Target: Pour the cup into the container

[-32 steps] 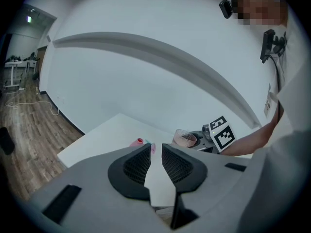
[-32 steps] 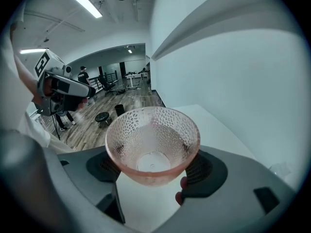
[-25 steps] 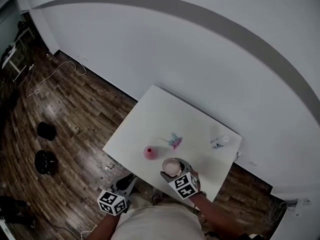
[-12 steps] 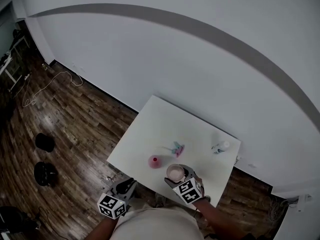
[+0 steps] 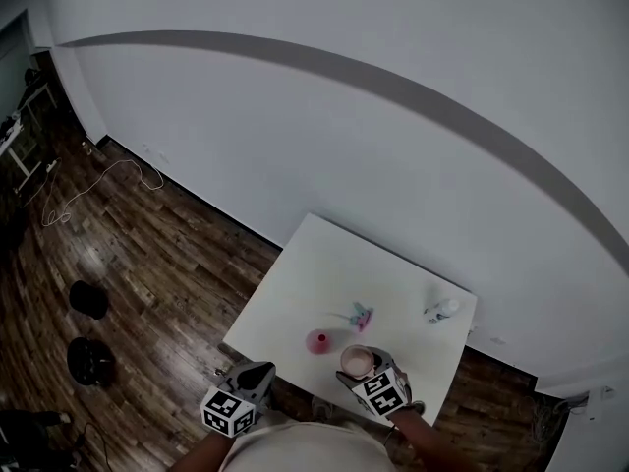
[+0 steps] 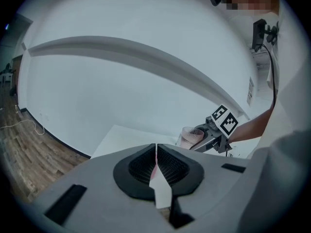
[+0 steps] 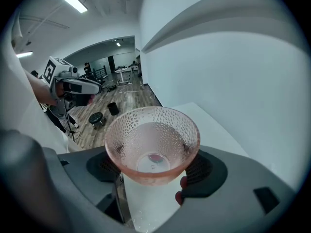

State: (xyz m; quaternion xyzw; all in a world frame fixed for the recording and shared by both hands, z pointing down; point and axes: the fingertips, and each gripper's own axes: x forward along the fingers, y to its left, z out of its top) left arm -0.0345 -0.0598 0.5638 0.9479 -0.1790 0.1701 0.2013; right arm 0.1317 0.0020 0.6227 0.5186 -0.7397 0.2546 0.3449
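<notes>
A clear pink dimpled cup point(image 7: 153, 144) stands upright between the jaws of my right gripper point(image 7: 153, 173), which is shut on it. A small red thing lies at the cup's bottom. In the head view the cup point(image 5: 356, 360) and right gripper point(image 5: 363, 371) are at the near edge of the white table point(image 5: 314, 264). A small pink container point(image 5: 317, 341) stands on the table just left of the cup, apart from it. My left gripper point(image 5: 248, 378) hangs off the table's near-left edge, its jaws point(image 6: 156, 158) shut and empty. From there the cup point(image 6: 191, 136) shows ahead to the right.
A small teal and pink object point(image 5: 362, 317) lies past the container, mid-table. A white bottle point(image 5: 440, 310) lies near the table's right edge. A white wall rises close behind the table. On the wooden floor to the left are dark round objects point(image 5: 88, 299) and a cable point(image 5: 98, 180).
The head view has drawn back, so the table sits lower in the picture. The cup stays in the right gripper, still just right of the pink container. The left gripper hardly moved.
</notes>
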